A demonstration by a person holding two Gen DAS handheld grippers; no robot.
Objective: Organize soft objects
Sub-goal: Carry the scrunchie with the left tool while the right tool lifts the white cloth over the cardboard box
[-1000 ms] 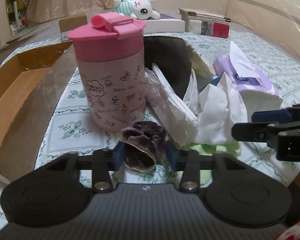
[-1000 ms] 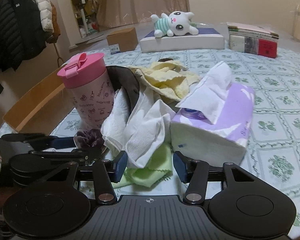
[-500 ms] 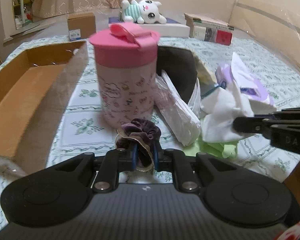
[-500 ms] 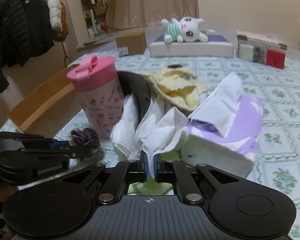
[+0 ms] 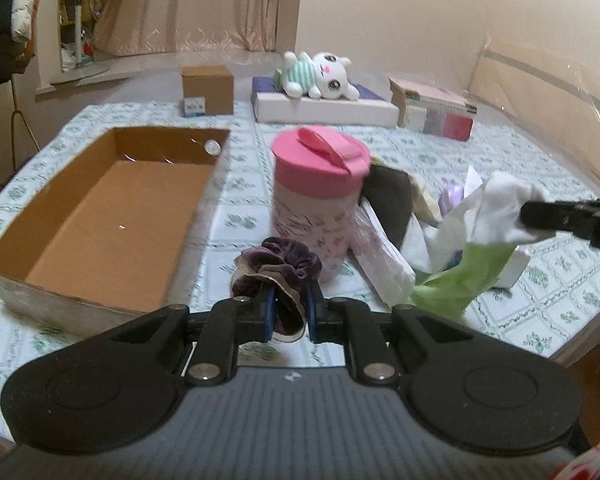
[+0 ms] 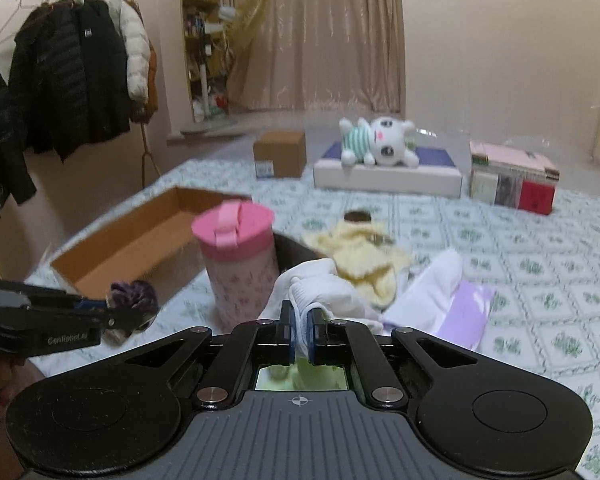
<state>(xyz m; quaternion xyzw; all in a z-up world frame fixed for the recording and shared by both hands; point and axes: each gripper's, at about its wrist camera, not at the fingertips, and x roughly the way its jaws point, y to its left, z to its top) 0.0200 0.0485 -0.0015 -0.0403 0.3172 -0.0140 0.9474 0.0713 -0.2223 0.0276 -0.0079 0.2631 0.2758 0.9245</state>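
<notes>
Bed [image 5: 560, 280] was messy: left claw [image 5: 291, 312] pinched shut on scrunchie [image 5: 278, 264], right claw [image 6: 299, 334] clamped on white cloth [image 6: 320, 284]. Next up, probably the box [image 5: 100, 216] by the bed's left edge.

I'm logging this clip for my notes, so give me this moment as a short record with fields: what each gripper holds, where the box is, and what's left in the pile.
left gripper: shut on purple velvet scrunchie, lifted
right gripper: shut on white cloth, lifted
open brown cardboard box: on the patterned bedspread, left of the pink-lidded tumbler; nothing visible inside
pile remaining: light green cloth, pale yellow cloth, dark fabric item, purple tissue pack
background: white plush toy on a flat white box
</notes>
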